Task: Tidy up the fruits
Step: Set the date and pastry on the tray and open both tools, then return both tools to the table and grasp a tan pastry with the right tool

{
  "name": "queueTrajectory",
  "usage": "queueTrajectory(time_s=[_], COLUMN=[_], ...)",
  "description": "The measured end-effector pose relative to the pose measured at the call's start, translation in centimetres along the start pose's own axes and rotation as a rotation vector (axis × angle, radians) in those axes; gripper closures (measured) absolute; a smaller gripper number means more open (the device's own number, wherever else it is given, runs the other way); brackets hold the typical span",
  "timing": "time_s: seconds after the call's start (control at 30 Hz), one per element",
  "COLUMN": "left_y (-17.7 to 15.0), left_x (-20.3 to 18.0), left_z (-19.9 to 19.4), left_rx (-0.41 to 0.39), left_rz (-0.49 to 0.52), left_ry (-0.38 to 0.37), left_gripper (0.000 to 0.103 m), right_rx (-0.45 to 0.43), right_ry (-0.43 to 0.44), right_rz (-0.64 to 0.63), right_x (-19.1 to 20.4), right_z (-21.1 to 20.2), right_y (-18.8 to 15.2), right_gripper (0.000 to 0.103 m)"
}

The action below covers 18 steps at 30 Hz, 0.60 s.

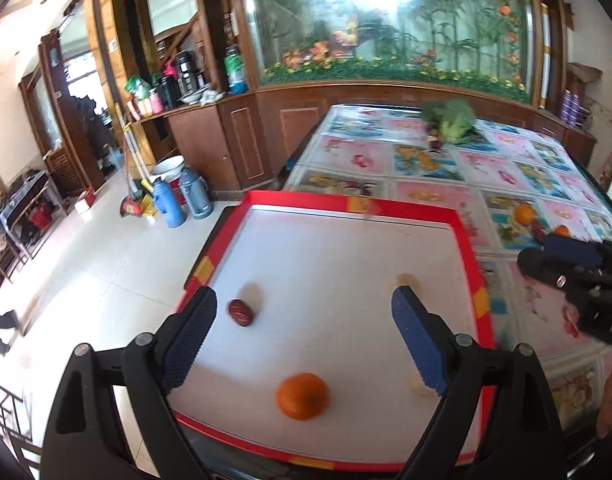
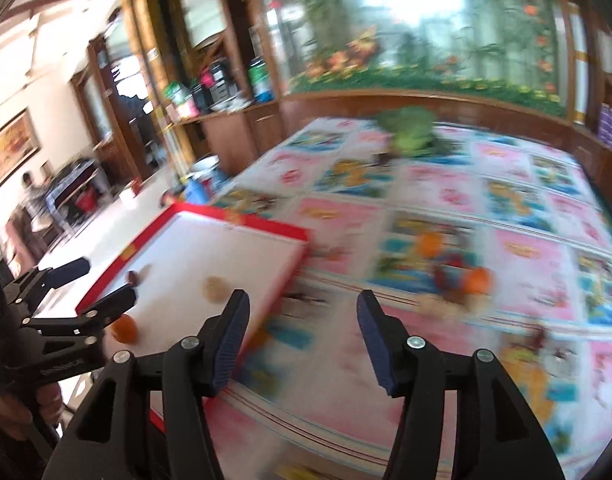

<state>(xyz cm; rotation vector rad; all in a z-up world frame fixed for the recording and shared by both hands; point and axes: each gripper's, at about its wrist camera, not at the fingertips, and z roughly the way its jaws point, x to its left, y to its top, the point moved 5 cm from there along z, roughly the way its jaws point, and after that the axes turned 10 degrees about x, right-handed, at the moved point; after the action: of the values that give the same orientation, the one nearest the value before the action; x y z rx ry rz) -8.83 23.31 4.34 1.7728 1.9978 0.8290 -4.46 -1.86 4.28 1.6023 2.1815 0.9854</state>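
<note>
Red-rimmed tray [image 1: 464, 240] holds orange [image 1: 303, 396], date [image 1: 240, 312], perhaps two pale fruits.

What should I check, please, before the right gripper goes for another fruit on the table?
1. Right gripper open and holding nothing: ok.
2. Left gripper open over the red tray, holding nothing: ok.
3. Orange and red date lying inside the tray: ok.
4. Fruit left on the table to collect, such as the orange ones: ok.
5. Exact outline of those fruits for aiming: cannot tell, the right wrist view is blurred.
6. Free room on the tray floor for more: ok.
</note>
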Motion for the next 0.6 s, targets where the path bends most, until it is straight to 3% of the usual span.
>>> queueTrajectory(time_s=[0.2,0.3,0.43,0.6], left_y=[-1.1,-1.6,-2.3,-3.7], left_x=[-5.9,-8.8,-12.1,-15.2], left_z=[-1.4,-1.9,-2.2,-1.9], left_rx=[0.008,0.015,0.033,0.072], left_rz=[0.132,0.198,0.267,0.332], left_ry=[-0.083,-0.113,-0.151,-0.181], left_gripper=[0.013,0.013,0.013,0.013], right_rx=[-0.004,0.012,0.028,0.048], right_ry=[-0.127,-0.148,-0.177,-0.144], right_rz=[0.157,0.218,0.251,0.264], right_x=[-9.3,-12.4,-14.5,-15.3], right_z=[-3.1,-3.6,-3.2,-2.1], right_y=[-3.5,-5.1,-6.0,-6.3], right_gripper=[0.044,0.044,0.044,0.044])
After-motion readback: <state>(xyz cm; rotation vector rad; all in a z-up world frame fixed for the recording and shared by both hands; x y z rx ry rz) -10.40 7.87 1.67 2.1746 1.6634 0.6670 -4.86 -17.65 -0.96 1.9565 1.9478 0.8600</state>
